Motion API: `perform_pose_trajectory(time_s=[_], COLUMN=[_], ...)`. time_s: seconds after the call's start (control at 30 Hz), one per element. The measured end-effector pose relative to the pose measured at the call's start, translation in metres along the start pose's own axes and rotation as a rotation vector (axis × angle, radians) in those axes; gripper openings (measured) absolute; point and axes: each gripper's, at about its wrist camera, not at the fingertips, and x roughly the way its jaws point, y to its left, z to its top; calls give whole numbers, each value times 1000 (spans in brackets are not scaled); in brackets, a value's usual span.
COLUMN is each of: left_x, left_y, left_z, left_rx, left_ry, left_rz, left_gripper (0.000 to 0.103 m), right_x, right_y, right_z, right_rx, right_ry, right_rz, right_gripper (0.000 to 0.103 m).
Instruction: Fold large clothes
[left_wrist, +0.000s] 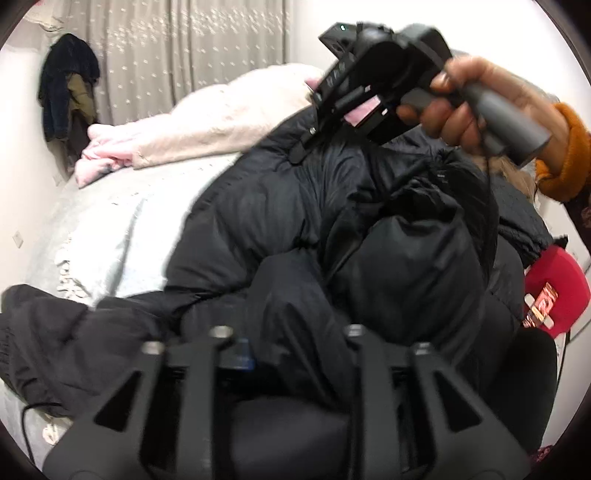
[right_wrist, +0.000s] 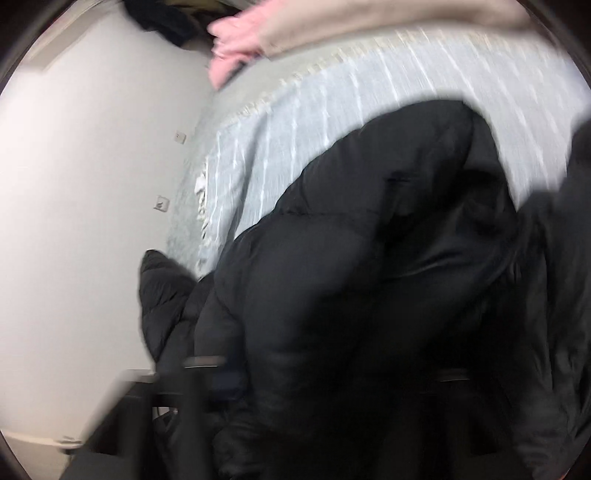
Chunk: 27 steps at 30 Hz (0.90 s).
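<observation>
A large black puffer jacket (left_wrist: 332, 240) lies bunched on a bed with a pale grey cover (left_wrist: 122, 221). At the bottom of the left wrist view my left gripper (left_wrist: 286, 332) stands open, its fingers apart, with a bulge of jacket fabric between and ahead of them. A hand (left_wrist: 461, 110) in an orange sleeve holds my right gripper (left_wrist: 301, 151) tilted down, its tip at the jacket's far fold. The right wrist view is blurred: the jacket (right_wrist: 369, 258) fills it, and the right gripper (right_wrist: 328, 369) is dark and smeared, so its jaws are unreadable.
A cream blanket (left_wrist: 221, 110) and a pink cloth (left_wrist: 99, 158) lie at the bed's far end. Dark clothes (left_wrist: 66, 85) hang on the wall beside a curtain (left_wrist: 184, 55). A red item (left_wrist: 554, 288) sits at the right. A white wall (right_wrist: 92, 184) borders the bed.
</observation>
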Motion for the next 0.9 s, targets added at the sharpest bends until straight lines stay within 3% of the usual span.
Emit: perform_pose_trajectory(time_s=[0.07,0.13,0.23,0.4,0.6,0.63,0.67,0.7,0.73,0.9], left_x=[-7,-8,3,36,60,61,62,62,63,52], left_y=[23,48,82,160,228,237,248,254,261,282], left_z=[4,8,13,25,21,17,12,6,-1,-28], left_rx=[-45,-76,-87,-210,-306,-323,-345,-360,-380,-471], left_ry=[-33,-40,-34,9,50,60,70,77,88,154], left_rz=[47,61,168,301,447,459,468,471,474,486], left_gripper=[71,73,74,74,74,74,74,74,74,74], right_x=[-5,-15,-37,-60,-62,-46,-30,-9,6,46], right_y=[23,52,86,141,156,154,152,143,129,69], right_z=[15,38,80,148,237,247,256,265,269,253], right_rx=[-118,-231,-329,-506,-396,-412,-418,-416,-404,-325], right_ry=[-96,-219,-411,-711,-950,-936,-892,-796,-714,-502], right_rz=[-116,-252,-406,-589,-698,-695,-688,-672,-652,-571], right_gripper=[12,10,10,9,11,15,36,68,77,78])
